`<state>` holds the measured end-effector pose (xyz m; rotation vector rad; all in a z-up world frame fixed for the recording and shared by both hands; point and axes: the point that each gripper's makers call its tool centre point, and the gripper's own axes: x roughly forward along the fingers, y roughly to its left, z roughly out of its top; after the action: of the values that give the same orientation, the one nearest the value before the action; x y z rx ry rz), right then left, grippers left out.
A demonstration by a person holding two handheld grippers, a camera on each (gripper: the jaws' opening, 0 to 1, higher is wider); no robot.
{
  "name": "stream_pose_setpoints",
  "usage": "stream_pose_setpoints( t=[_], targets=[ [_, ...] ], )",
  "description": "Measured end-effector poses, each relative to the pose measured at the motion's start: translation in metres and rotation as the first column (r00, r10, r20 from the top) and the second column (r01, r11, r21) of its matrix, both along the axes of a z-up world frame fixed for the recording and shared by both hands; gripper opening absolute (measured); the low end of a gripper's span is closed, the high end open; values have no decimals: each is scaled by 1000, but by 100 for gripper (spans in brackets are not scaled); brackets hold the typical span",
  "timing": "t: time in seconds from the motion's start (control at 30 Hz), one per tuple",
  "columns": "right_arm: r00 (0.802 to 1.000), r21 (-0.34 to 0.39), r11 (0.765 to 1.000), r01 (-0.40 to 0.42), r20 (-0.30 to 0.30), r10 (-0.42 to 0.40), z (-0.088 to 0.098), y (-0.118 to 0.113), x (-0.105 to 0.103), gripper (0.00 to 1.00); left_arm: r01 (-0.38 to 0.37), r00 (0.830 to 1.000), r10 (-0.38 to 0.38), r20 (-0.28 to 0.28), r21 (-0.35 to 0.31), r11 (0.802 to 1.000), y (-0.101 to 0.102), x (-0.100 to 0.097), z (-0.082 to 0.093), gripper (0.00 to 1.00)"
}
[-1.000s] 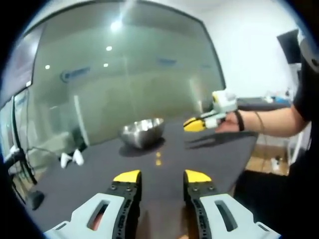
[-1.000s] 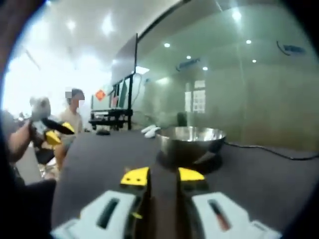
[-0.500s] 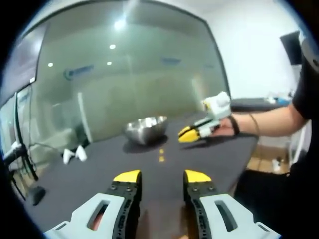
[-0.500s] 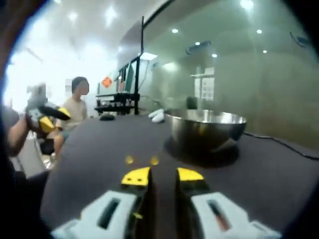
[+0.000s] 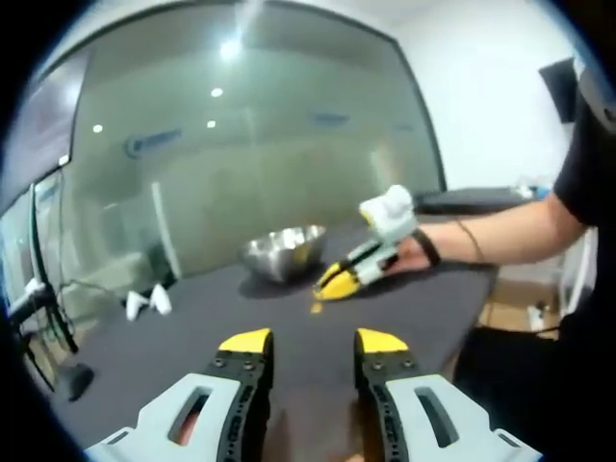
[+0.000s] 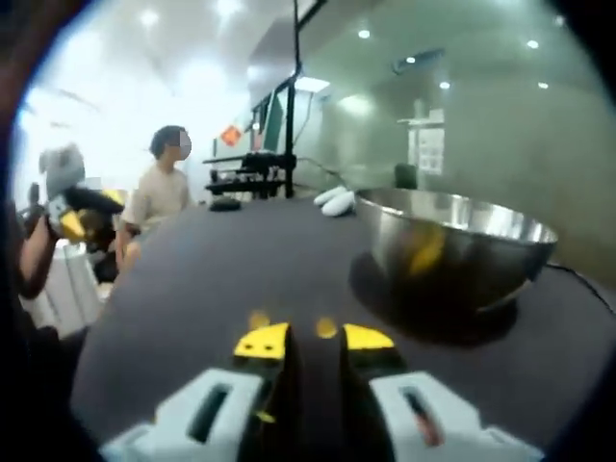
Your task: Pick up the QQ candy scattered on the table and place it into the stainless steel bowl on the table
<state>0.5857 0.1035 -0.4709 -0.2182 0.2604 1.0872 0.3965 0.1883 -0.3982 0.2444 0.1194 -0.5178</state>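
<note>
The stainless steel bowl (image 5: 282, 252) (image 6: 452, 252) stands on the dark table, with a yellow reflection on its side. Two small yellow QQ candies (image 6: 258, 320) (image 6: 325, 327) lie on the table just beyond my right gripper (image 6: 315, 339), whose jaws stand a little apart with nothing between them. From the left gripper view, that right gripper (image 5: 337, 281) is held low over the table in front of the bowl, tips angled down beside one candy (image 5: 316, 309). My left gripper (image 5: 314, 341) hangs open and empty above the near table. It also appears far left (image 6: 77, 217) in the right gripper view.
Two white objects (image 5: 144, 304) (image 6: 335, 198) lie on the table's far side near a glass wall. A cable runs behind the bowl. A seated person (image 6: 164, 192) is beyond the table's end. The person's forearm (image 5: 500, 236) reaches in from the right.
My right gripper has moved down and toward the candies in front of the bowl, so the bowl and candies look larger in its view. The left gripper has stayed put.
</note>
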Motion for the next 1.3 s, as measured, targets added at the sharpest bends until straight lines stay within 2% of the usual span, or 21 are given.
stream_pose_setpoints(
  t=[0.13, 0.3, 0.6, 0.8, 0.87, 0.97, 1.1, 1.2, 1.3],
  targets=[
    [999, -49, 998, 33, -2, -34, -8, 7, 4, 20, 4, 1000, -4, -4, -2, 1000, -1, -2, -2, 35],
    [999, -53, 998, 33, 2, -33, -9, 8, 2, 12, -2, 1000, 2, -11, -8, 1000, 2, -3, -6, 35],
    [999, -44, 998, 33, -4, -33, -8, 9, -2, 10, 1, 1000, -1, -21, -12, 1000, 1, -2, -11, 35],
    [999, -46, 998, 39, 1, -39, -8, 7, 3, 9, 5, 1000, -5, -28, -13, 1000, 1, -2, -15, 35],
    [999, -45, 998, 40, 4, -40, -3, 5, 0, 9, 6, 1000, -6, -29, -11, 1000, 1, -2, -16, 35],
    [999, 8, 999, 52, 8, -52, 15, -1, -4, 9, 6, 1000, -7, -31, -12, 1000, 1, -1, -16, 35],
    [996, 32, 996, 81, 39, -82, 32, -13, -3, 9, 4, 1000, -5, -28, -12, 1000, 2, 1, -15, 35],
    [994, 103, 988, 112, -5, -112, 43, -23, -2, 9, 4, 1000, -4, -27, -14, 1000, 2, 2, -14, 35],
    [988, 123, 980, 154, -12, -154, 51, -36, 4, 9, 11, 1000, -11, -26, -14, 1000, 0, 3, -14, 35]
  ],
)
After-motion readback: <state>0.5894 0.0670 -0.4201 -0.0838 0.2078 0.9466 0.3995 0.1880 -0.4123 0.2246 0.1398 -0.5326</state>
